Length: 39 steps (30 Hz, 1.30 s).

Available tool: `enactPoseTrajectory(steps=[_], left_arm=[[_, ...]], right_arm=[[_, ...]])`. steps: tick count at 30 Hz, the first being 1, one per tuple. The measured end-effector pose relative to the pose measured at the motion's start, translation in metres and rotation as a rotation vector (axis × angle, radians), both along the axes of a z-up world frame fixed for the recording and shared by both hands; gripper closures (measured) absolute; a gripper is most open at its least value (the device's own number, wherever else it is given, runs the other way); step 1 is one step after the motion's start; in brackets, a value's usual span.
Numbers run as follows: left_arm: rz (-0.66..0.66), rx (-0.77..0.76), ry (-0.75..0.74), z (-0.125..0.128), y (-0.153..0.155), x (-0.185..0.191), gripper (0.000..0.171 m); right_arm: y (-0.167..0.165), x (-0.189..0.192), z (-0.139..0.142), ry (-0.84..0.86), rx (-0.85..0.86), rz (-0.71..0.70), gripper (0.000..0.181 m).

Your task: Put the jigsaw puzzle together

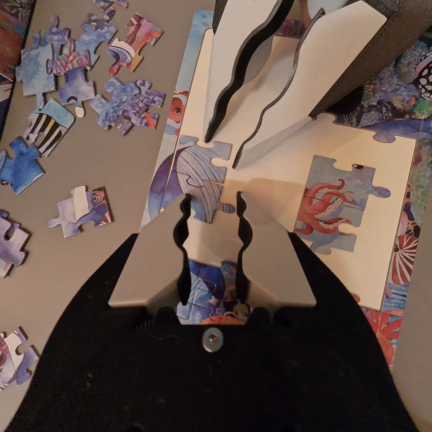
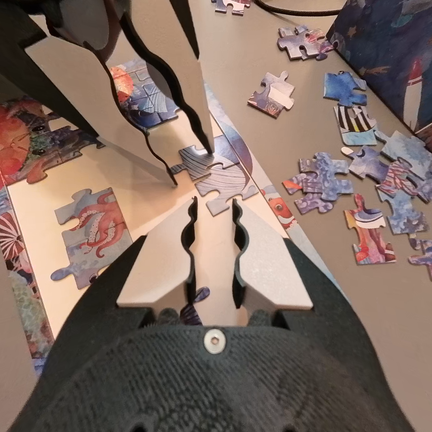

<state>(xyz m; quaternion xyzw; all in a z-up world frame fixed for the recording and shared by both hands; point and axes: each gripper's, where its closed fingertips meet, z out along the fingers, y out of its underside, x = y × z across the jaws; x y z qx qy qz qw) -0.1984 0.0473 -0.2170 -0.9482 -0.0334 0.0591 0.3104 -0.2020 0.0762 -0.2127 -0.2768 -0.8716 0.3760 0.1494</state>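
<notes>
1. The jigsaw puzzle sits in a frame tray [image 1: 364, 149] with a cream inner floor and an illustrated sea-life border, lying flat on the grey table [image 1: 112, 168].
2. Two joined whale pieces [image 1: 203, 177], striped pale blue and white, lie at the tray's edge against the printed whale on the border; in the right wrist view the same whale pieces [image 2: 217, 173] lie just ahead of the gripper.
3. Two joined octopus pieces [image 1: 332, 205] sit alone on the cream floor, well apart from the whale pieces; the right wrist view shows them [image 2: 93, 231] to the left.
4. The left gripper [image 1: 212, 195] is released, its jaws spread with nothing between them, its tips over the lower whale piece.
5. The right gripper [image 1: 219, 153] reaches in from the far side, also released and empty; one tip touches or nearly touches the upper whale piece near its notch, the other sits just beside its knob on the tray floor.
6. In its own view the right gripper [image 2: 212, 202] points at the nearer whale piece, while the left gripper [image 2: 192, 168] comes down opposite, one tip on the farther whale piece.
7. Loose pieces [image 1: 77, 77] lie scattered on the table beside the tray, some overlapping, mostly blue and purple; a zebra-striped piece [image 1: 49, 126] is among them.
8. An illustrated puzzle box [image 2: 385, 53] stands beyond the loose pieces [image 2: 364, 187].
</notes>
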Motion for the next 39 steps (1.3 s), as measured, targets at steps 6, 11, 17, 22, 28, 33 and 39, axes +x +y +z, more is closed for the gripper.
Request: enactPoseTrajectory(steps=[6,11,17,22,28,33,39], left_arm=[[0.007,-0.023,-0.003,0.000,-0.010,-0.004,0.130],[0.006,-0.010,-0.023,0.002,-0.010,-0.003,0.130],[0.026,-0.012,-0.032,0.004,-0.015,-0.007,0.130],[0.022,-0.010,-0.074,0.002,-0.017,-0.005,0.133],[0.022,0.009,-0.097,0.000,-0.009,0.000,0.139],[0.018,0.002,-0.092,0.000,-0.010,0.001,0.142],[0.004,-0.012,-0.073,0.000,-0.010,0.003,0.139]], right_arm=[[-0.001,-0.004,0.014,0.092,-0.010,0.005,0.161],[-0.012,-0.020,0.027,0.185,0.007,-0.015,0.175],[-0.020,-0.025,0.010,0.151,0.089,-0.005,0.181],[-0.024,-0.026,0.007,0.108,0.062,0.009,0.181],[-0.020,-0.033,0.004,0.134,0.100,-0.016,0.181],[-0.019,-0.034,0.004,0.139,0.093,-0.024,0.181],[-0.021,-0.034,0.003,0.124,0.069,-0.020,0.181]])
